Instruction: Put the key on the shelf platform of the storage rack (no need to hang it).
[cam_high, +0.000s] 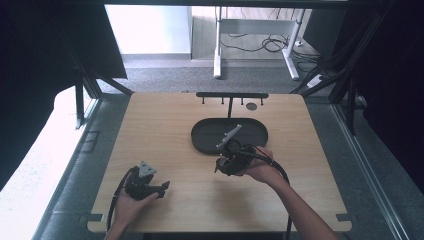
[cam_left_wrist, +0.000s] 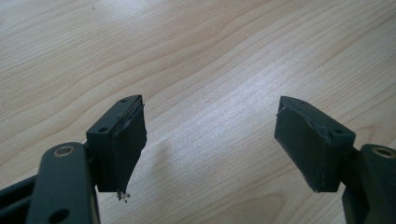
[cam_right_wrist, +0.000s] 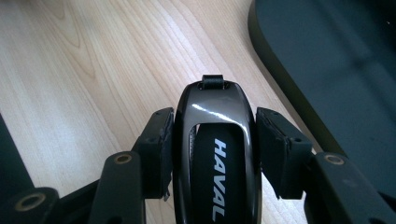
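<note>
**Right gripper carrying a car key fob toward the oval tray**

The right gripper (cam_right_wrist: 212, 154) is clamping its jaws on the two long sides of a glossy dark key fob (cam_right_wrist: 215, 140) lettered HAVAL, with the fob's small strap loop pointing forward, away from the hand. Both pads are pressing flat on the fob's flanks, so the hold is looking square and centred. In the right gripper view the fob is hanging just above the wooden tabletop (cam_right_wrist: 93, 70), and the rim of the dark tray (cam_right_wrist: 266, 60) is lying just beside it, ahead and to one side. In the high view the right gripper (cam_high: 222, 162) is sitting at the near edge of the tray (cam_high: 250, 142), which is standing in front of a black key rack (cam_high: 231, 95).

Judged as a placing step: the fob's polished shell is likely to slip, so the squeeze should be kept steady, the fob lifted clear of the rim, and let go only once low over the tray floor.

The left gripper (cam_left_wrist: 210, 140) is idling with its jaws spread wide and holding nothing, over bare wood, well apart from the tray (cam_high: 162, 187).
</note>
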